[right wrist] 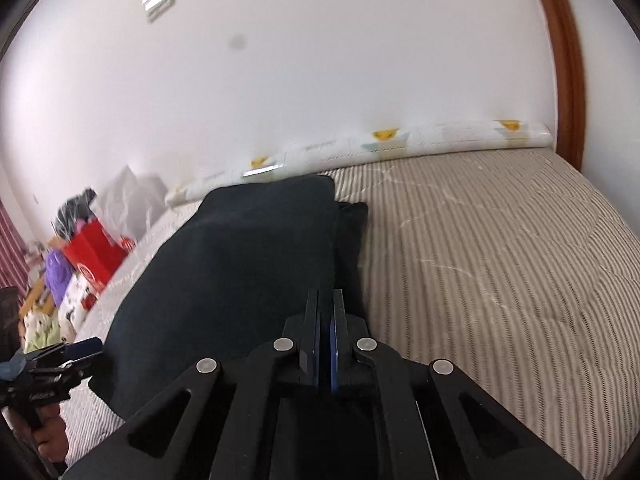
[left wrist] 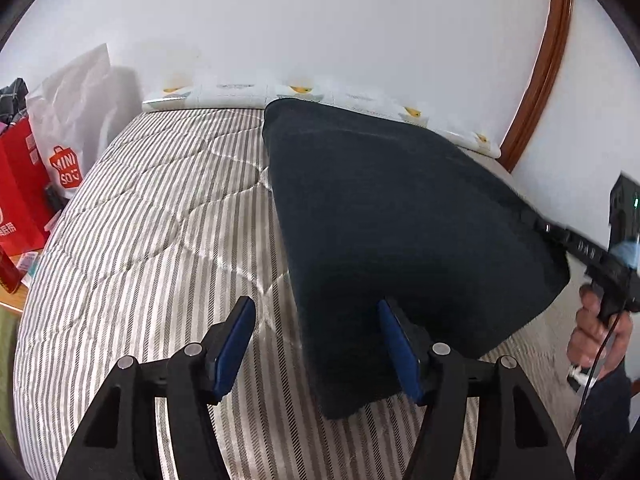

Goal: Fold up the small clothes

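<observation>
Right tool (right wrist: 325,312) pinches the dark navy cloth (right wrist: 240,260); open left tool (left wrist: 316,344) holds nothing, so cloth may sag over the striped bed (left wrist: 160,220).

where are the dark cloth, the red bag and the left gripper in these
dark cloth (left wrist: 392,216), left wrist view, middle of its top face
red bag (left wrist: 18,184), left wrist view, its front panel
left gripper (left wrist: 316,344), left wrist view, midway between its open fingertips
</observation>
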The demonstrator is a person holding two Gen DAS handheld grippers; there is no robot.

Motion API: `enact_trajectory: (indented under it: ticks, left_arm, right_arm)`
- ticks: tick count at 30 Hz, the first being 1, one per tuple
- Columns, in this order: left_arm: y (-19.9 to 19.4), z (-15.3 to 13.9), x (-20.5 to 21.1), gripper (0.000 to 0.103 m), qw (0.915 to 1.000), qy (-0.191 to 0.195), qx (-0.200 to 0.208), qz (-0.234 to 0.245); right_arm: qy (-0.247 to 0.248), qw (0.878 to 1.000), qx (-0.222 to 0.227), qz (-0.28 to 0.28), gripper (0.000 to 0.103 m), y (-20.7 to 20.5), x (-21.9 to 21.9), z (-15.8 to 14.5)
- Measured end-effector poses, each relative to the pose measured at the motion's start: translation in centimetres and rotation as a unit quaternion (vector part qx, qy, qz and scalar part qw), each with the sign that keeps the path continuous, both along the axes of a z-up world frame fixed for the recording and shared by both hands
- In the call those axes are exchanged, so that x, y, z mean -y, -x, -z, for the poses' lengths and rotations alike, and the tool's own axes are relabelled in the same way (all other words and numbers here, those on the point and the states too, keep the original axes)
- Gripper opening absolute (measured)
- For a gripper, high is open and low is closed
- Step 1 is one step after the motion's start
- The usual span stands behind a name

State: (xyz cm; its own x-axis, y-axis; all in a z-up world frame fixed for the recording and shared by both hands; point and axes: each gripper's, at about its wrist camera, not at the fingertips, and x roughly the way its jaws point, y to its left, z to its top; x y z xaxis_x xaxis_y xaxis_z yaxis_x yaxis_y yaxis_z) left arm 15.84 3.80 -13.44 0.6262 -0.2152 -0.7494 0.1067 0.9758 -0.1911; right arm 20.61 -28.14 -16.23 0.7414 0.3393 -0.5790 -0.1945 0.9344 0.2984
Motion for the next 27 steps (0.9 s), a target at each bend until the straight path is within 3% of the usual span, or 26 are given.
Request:
enact_trajectory:
  ticks: [2,4,8,10,12,14,18,22,27]
  left_arm:
    - [-0.4,-0.3,0.1,0.062,1.0000,0.001,0.005,0.004]
    - [-1.3,-0.7,-0.1,0.062,0.9999,-0.001,0.010,0.002]
    - [-2.8,-0.9,-0.6,0.062,0.9999,-0.004,0.013,-0.002]
    - [-3.7,-0.9,-0.8,0.062,0.9999,-0.012,0.010,-0.005]
    - [-4.9,-0.8,-0.9,0.062,0.9997,-0.024,0.007,-0.007]
    - [-5.7,-0.8,-1.0,0.062,0.9995,-0.029,0.008,-0.007]
    - [-7.4,-0.6,-1.4,0.062,0.9994,-0.032,0.002,-0.010]
    - [-8.7,-0.3,-1.3,0.064,0.9994,-0.034,0.000,-0.001]
    - [-9.8,0.4,-0.8,0.065,0.9991,-0.040,-0.004,0.010]
  right_arm:
    - [0.004,1.000,-0.019,0.004,0.003,0.0,0.1,0.6]
    - [0.043,0.999,-0.025,-0.004,0.003,-0.1,-0.9,0.6]
    - [0.085,0.996,-0.017,-0.001,0.008,-0.7,-2.0,-2.0]
    - [0.101,0.995,-0.018,-0.010,0.014,-2.2,-2.8,-3.5]
    - [0.108,0.994,-0.020,-0.018,0.032,-4.0,-3.7,-4.5]
    - [0.114,0.993,-0.023,-0.016,0.039,-6.5,-4.5,-5.0]
    - [0.130,0.990,-0.049,-0.015,0.039,-11.0,-6.0,-4.5]
    - [0.108,0.989,-0.097,-0.004,0.039,-15.1,-6.1,-2.5]
    - [0.093,0.988,-0.122,-0.010,0.034,-18.2,-6.8,-0.5]
